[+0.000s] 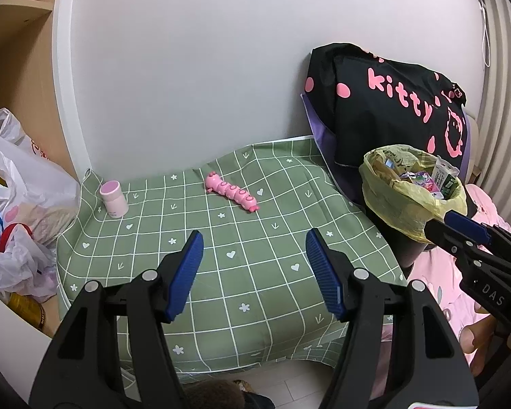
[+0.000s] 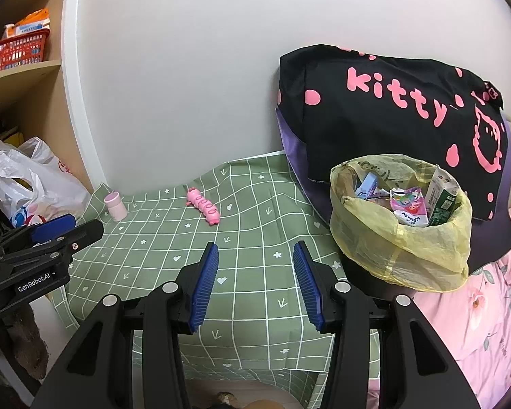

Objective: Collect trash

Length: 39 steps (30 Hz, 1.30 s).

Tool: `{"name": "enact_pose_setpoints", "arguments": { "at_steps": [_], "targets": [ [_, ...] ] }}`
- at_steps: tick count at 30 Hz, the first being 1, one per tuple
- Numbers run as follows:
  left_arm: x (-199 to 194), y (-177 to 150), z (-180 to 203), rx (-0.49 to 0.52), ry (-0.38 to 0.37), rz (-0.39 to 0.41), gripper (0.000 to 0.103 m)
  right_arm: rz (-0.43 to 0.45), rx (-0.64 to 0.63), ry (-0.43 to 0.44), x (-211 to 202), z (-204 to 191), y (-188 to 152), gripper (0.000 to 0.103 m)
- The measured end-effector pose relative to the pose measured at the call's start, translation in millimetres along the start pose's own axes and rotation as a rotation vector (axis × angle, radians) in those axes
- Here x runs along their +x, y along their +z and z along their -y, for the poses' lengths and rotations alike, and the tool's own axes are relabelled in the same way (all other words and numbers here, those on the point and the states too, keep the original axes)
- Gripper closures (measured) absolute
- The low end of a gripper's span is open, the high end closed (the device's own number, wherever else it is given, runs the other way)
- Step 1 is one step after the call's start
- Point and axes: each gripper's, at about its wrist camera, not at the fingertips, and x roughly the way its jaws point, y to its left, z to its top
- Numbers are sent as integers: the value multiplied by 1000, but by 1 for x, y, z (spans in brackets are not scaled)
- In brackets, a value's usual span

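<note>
Trash [image 2: 408, 204] fills a yellow bag [image 2: 402, 255] on the right. Both grippers' jaws are apart, holding nothing, over the green checked worktop [image 2: 255, 306].

Bin [image 2: 368, 277]: I see only a dark sliver; liner [image 2: 402, 248] covers the rest.
Bag [image 2: 391, 112]: top lettering cut by a fold.
Carton [image 2: 443, 197]: print too small to read.
Shelf [image 2: 20, 68]: cropped at left edge.

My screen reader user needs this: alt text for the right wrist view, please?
Open right gripper hovers over a green checked tablecloth, empty. To its right a bin with a yellow liner holds wrappers and a carton; farther back lie a pink toy and a small pink jar.
</note>
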Motion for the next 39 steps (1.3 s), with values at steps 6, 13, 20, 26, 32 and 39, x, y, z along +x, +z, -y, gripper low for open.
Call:
{"name": "enact_pose_setpoints", "arguments": {
  "at_steps": [6, 13, 20, 26, 32, 39],
  "targets": [
    [2, 1, -1, 3, 0, 1, 44, 3, 0, -2, -1, 0, 0, 60],
    [3, 1, -3, 4, -1, 0, 44, 5, 6, -13, -2, 1, 1, 60],
    [6, 1, -1, 18, -4, 8, 44, 10, 7, -24, -4, 1, 2, 60],
    [12, -3, -3, 0, -13, -17, 44, 11, 1, -34, -5, 1, 2, 60],
    [30, -7, -18, -26, 31, -32, 44, -10, -7, -30, 6, -1, 2, 60],
    [132, -20, -131, -305, 281, -317, 44, -135, -69, 41, 88, -21, 3, 55]
  ]
}}
